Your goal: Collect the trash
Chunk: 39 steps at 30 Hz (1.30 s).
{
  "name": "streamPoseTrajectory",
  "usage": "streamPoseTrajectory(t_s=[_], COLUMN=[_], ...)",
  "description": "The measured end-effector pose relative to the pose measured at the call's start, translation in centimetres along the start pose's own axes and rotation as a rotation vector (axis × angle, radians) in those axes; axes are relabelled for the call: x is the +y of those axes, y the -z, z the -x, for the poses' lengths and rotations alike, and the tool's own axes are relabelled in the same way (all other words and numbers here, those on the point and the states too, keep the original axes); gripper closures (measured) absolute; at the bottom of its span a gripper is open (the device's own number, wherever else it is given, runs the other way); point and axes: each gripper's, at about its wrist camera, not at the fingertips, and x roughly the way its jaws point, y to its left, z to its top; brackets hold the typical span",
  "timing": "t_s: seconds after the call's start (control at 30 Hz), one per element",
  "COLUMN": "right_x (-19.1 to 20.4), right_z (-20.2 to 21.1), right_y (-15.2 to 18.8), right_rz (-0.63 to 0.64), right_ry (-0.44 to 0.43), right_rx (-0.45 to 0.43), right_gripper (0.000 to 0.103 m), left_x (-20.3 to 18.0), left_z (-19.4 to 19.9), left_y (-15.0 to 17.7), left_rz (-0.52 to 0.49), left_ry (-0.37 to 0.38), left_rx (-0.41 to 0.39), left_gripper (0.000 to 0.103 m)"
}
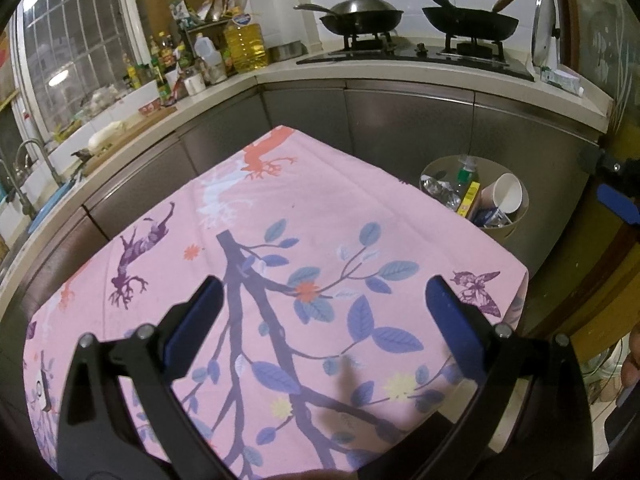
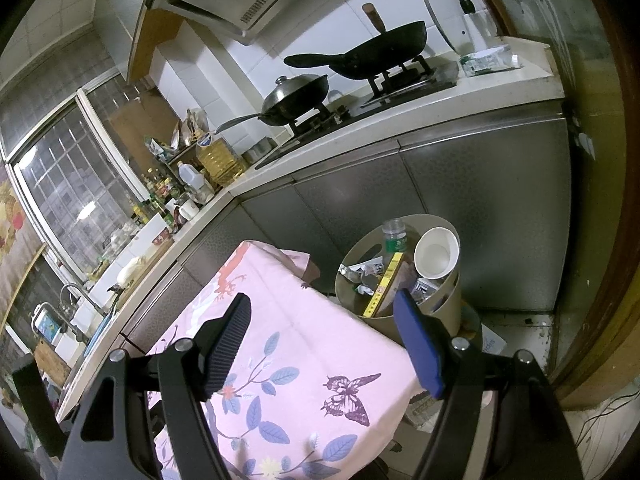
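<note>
We hold both the left gripper (image 1: 324, 320) and right gripper (image 2: 320, 340) apart and empty over the bare pink tablecloth (image 1: 320, 208); beside it the trash bin (image 2: 448, 312) holds the paper cup (image 2: 436, 254), bottle (image 2: 394, 236) and wrappers, so collecting looks done, with no next grasp evident

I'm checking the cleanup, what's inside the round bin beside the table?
The round bin holds a paper cup, a green-labelled plastic bottle, a yellow box and crumpled wrappers. Anything beneath them is covered.
</note>
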Motion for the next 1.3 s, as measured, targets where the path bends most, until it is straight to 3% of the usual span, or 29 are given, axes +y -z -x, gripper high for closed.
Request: streamPoseTrajectory(t_s=[1.3], right_x=[1.8], right_z=[-0.4], right_y=[2.0], right_rz=[0.038], right_ry=[-0.028], right_rx=[0.038], right_gripper=[0.032], left_x=[1.1], left_z=[0.6], left_y=[-0.2], left_rz=[0.057], left_ry=[-0.035], left_rx=[-0.027], left_gripper=[0.006])
